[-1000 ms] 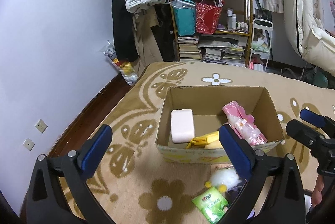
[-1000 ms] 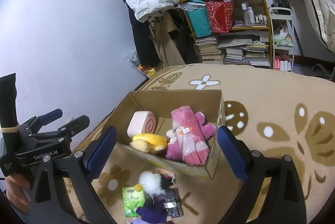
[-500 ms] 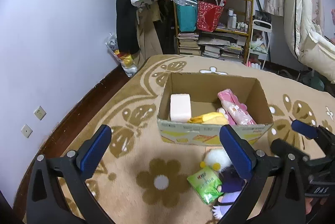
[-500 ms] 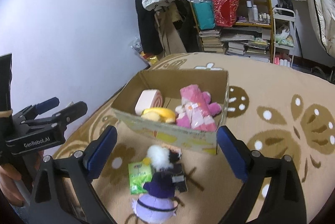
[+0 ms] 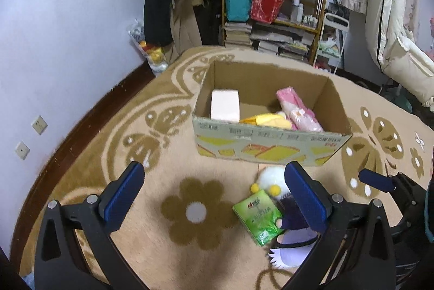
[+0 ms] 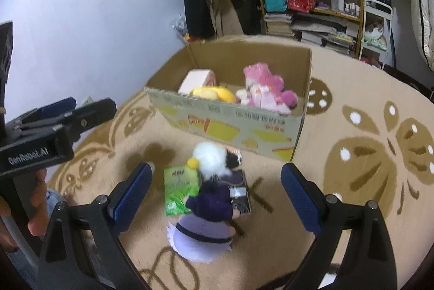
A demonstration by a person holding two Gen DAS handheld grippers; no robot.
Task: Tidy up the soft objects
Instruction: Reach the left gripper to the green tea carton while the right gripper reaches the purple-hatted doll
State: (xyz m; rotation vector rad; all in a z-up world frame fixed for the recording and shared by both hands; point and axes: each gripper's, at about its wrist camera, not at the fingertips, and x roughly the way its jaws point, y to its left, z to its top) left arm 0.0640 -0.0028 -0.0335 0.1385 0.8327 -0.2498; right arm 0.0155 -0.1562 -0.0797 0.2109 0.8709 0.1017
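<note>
Open cardboard box [image 6: 230, 124] on the patterned rug [image 6: 352, 181], holding a pink-and-white roll cushion [image 6: 196, 78] at its 9 o'clock side, a yellow plush [image 6: 214, 94] at 6 o'clock, and a pink wrapped plush [image 6: 261, 89] at 3 o'clock. Outside, just before the box's near wall, lie a white-haired purple doll [image 6: 208, 203] and, touching it at 9 o'clock, a green packet [image 6: 180, 185]. Left gripper [image 5: 214, 197] and right gripper [image 6: 215, 197]: fingers wide apart, holding nothing.

Both wrist views look down-forward, near floor; share cardboard box [image 5: 271, 146], plush doll [image 6: 208, 197].
</note>
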